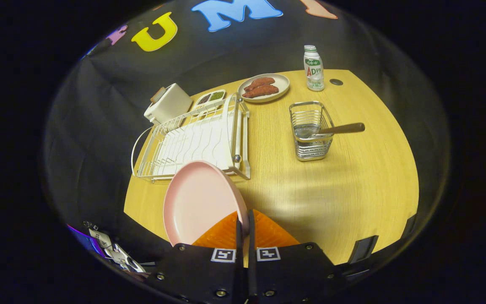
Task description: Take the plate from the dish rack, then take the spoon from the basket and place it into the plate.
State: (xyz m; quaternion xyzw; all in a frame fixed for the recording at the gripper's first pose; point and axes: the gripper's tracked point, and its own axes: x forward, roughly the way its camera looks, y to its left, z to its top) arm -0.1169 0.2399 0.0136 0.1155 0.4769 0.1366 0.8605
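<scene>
The gripper (243,219) pinched the rim of the pink plate (198,200), both fingers (268,232) pressed on it, above the table's (352,190) near edge. Beyond lay the rack (196,141). The spoon (336,129) rested in the basket (310,133), mid-table.

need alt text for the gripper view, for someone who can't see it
The gripper is shut on the rim of a pink plate, held above a wooden table. Beyond it stand an empty dish rack and a wire basket holding a spoon.
</scene>
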